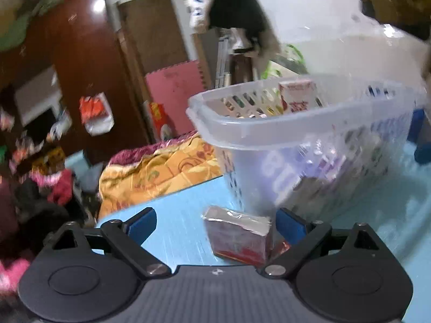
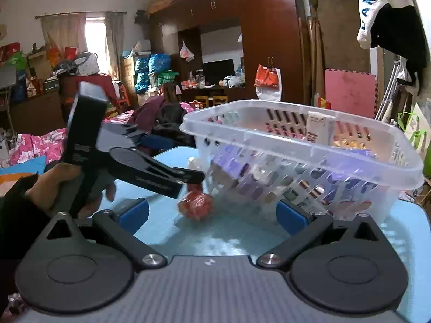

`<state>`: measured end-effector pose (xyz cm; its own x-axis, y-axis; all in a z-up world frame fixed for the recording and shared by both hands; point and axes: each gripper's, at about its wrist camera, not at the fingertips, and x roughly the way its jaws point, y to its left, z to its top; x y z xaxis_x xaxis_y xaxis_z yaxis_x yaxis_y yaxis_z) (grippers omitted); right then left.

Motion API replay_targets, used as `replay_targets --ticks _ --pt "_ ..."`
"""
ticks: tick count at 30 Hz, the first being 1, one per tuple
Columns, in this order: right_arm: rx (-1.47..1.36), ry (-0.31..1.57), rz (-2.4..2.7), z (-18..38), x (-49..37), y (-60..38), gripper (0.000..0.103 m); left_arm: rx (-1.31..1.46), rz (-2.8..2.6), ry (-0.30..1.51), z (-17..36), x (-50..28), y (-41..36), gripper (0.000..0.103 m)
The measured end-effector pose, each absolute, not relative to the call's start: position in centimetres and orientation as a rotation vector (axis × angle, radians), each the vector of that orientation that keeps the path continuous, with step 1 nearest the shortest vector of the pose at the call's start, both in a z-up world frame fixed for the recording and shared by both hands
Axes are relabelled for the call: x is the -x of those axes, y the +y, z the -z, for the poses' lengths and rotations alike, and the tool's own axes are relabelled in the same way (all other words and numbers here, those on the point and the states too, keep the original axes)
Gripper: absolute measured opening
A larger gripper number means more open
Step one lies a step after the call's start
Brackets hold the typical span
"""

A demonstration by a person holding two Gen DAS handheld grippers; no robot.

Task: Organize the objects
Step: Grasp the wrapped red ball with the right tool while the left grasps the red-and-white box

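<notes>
Both grippers tilt downward, jaws spread wide and empty: left gripper (image 1: 215, 226) around the red packet (image 1: 238, 235), right gripper (image 2: 212, 214) facing the basket (image 2: 296, 140) at twelve o'clock.

Translucent glossy plastic basket (image 2: 309, 140); shiny foil-wrapped packet (image 1: 238, 235) on smooth blue tabletop (image 1: 175, 231).

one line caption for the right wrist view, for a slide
Open right gripper faces a clear basket and red packet on the blue table.
</notes>
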<state>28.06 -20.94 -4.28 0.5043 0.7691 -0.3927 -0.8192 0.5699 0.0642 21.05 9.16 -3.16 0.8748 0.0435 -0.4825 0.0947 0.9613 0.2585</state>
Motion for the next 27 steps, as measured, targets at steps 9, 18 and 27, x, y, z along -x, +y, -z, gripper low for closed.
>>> replay_targets --ticks 9,18,27 --pt "0.155 0.442 -0.97 5.6 -27.9 -19.4 0.103 -0.218 0.109 0.59 4.1 -22.2 9.3 0.064" --pt "0.139 0.517 -0.949 7.0 -28.9 -15.9 0.103 -0.127 0.006 0.569 3.8 -20.0 11.3 0.064" --pt "0.245 0.57 -0.901 8.2 -29.2 -11.1 0.081 -0.046 -0.072 0.461 2.0 -16.2 14.3 0.064"
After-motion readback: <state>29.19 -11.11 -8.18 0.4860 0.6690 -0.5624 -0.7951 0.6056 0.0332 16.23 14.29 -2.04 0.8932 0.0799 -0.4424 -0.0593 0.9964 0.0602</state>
